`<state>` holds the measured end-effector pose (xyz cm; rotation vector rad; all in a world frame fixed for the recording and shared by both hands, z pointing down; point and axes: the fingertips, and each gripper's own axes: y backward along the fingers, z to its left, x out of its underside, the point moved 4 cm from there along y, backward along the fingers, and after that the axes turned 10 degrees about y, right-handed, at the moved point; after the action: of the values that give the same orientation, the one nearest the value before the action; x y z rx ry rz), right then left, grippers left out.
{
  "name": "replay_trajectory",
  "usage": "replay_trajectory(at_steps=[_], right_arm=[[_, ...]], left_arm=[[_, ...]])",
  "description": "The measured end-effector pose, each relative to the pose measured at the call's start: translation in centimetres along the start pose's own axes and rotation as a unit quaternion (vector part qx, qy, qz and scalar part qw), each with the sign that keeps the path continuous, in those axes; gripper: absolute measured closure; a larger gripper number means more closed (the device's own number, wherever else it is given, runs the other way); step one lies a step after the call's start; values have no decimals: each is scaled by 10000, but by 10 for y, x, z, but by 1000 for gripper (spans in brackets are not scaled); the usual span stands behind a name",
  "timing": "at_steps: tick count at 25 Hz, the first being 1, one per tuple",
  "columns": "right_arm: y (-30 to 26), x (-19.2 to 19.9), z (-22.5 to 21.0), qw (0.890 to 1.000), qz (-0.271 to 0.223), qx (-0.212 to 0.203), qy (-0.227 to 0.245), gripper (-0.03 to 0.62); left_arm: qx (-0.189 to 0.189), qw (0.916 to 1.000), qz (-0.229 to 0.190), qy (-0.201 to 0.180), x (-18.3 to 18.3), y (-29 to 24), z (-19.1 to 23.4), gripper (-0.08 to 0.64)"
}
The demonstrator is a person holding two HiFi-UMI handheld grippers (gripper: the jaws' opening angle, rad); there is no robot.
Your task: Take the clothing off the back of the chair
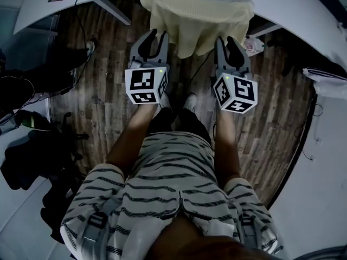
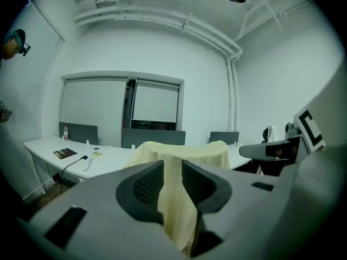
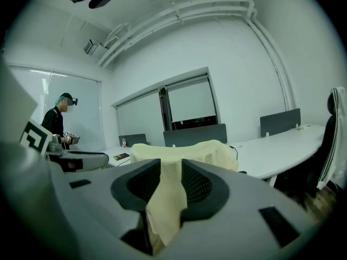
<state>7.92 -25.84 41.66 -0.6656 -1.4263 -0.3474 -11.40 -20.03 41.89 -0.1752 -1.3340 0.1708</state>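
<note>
Seemingly the grasp step, with no lift begun yet

We note the pale yellow clothing [image 1: 198, 23] draped over a hump at the edge of the white bench [image 1: 303, 10], presumably the chair back, itself hidden. Left gripper [image 1: 157, 37] and right gripper [image 1: 226, 42] each stand about half open, a fold of fabric lying between the jaws, apparently unclamped. Long axis runs side to side across our view; hem hangs toward the floor. Next, we judge: close on both folds, then lift up and back together
</note>
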Motion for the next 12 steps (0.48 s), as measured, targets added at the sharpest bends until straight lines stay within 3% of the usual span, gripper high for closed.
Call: replay_trajectory(at_steps=[12], right_arm=[[-23,10,-26,9995,165,255,-55,393]], left_arm=[[81,9999,40,123,-3,-33,18,396]])
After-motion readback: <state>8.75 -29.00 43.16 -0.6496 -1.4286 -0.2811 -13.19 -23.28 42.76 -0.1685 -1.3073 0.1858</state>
